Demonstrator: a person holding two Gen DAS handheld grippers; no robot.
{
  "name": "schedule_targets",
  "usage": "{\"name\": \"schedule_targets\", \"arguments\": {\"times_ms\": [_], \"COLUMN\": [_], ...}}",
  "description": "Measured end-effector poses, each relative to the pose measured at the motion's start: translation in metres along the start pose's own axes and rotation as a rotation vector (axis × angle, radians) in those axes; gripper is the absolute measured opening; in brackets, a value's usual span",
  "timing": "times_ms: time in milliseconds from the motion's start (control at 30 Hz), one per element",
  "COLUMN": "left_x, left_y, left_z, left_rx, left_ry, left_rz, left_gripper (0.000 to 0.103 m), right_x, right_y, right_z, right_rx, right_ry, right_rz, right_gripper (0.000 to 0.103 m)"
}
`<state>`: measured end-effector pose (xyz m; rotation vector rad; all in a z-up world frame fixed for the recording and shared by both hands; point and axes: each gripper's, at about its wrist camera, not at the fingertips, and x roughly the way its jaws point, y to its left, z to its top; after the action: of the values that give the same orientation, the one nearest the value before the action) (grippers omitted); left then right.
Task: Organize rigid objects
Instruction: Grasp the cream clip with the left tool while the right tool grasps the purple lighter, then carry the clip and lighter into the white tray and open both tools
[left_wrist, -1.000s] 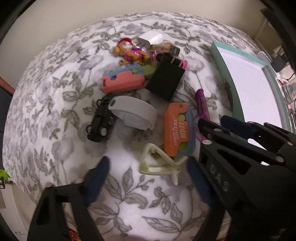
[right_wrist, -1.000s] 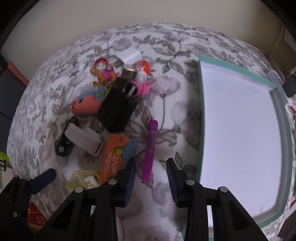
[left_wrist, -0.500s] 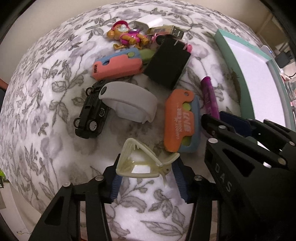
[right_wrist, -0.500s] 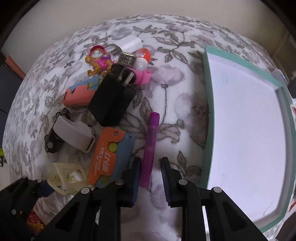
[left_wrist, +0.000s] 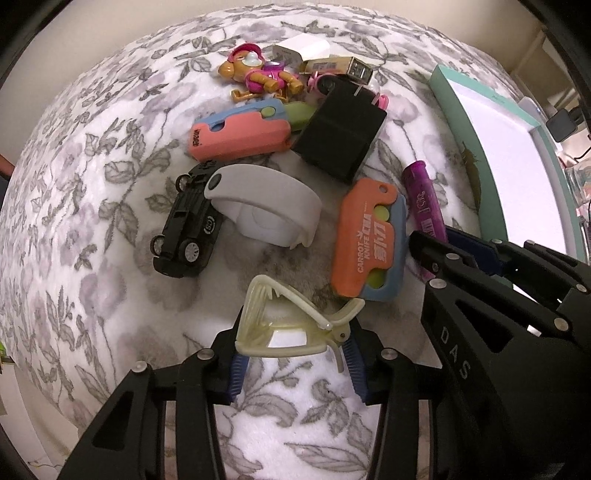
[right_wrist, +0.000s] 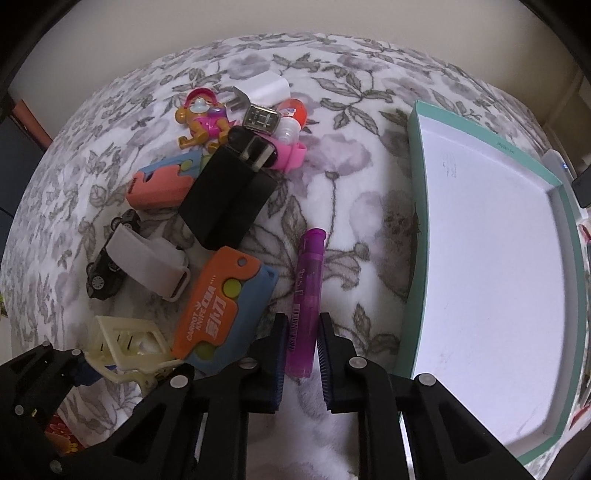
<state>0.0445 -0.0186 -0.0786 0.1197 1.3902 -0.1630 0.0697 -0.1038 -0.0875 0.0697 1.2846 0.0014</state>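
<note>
Left gripper (left_wrist: 295, 354) points straight down at the flowered blanket (left_wrist: 92, 206). Its blue pads sit against both sides of a cream hair clip (left_wrist: 291, 325); the pair closed in during the last second, then settled with the clip gripped. The clip's long axis runs across between the fingers, toothed mouth facing away from the camera.

Right gripper (right_wrist: 301, 347) tilts steeply down, nearly closed, pads pressed on the near end of a purple tube (right_wrist: 308, 295). The tube lies flat on the blanket, long axis running away from the camera, far end tipped slightly toward the teal tray (right_wrist: 413, 221) just beside it.

Next out: orange-and-blue folding knife (left_wrist: 369, 240) between clip and tube. Beyond it, a grey tape holder (left_wrist: 262, 210) resting over a black toy car (left_wrist: 184, 229), then a black charger (left_wrist: 340, 136), a pink-and-blue case (left_wrist: 240, 136), and farthest a toy figure (left_wrist: 258, 77).
</note>
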Motion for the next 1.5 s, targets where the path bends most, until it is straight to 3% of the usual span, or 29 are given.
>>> {"name": "schedule_targets", "arguments": {"times_ms": [367,600,767,1000,1133,1500], "left_x": [-0.024,-0.047,-0.066,-0.077,-0.076,-0.075], "left_y": [0.01,0.019,0.015,-0.011,-0.022,-0.084], "left_z": [-0.002,0.001,0.002,0.005,0.014,0.07], "left_rx": [-0.027,-0.055,-0.049,0.024,0.047,0.122], "left_ry": [-0.06,-0.147,-0.235,-0.309,-0.311,-0.322], "left_rz": [0.003,0.003,0.009,-0.004,-0.022,-0.072], "left_gripper": [0.048,0.047,0.047,0.047,0.047,0.047], "right_x": [-0.03,-0.062,-0.079,-0.091,-0.101,-0.107], "right_y": [-0.013,-0.033,-0.055,-0.098,-0.121,-0.195], "right_z": [0.007,0.014,0.015,0.016,0.019,0.018], "right_rx": [0.047,0.119,0.168,0.286,0.332,0.467], "right_ry": [-0.068,-0.155,-0.213,-0.263,-0.308,-0.338], "right_rz": [0.064,0.111,0.091,0.077,0.067,0.007], "right_gripper": [0.012,0.012,0.012,0.012,0.012,0.012]}}
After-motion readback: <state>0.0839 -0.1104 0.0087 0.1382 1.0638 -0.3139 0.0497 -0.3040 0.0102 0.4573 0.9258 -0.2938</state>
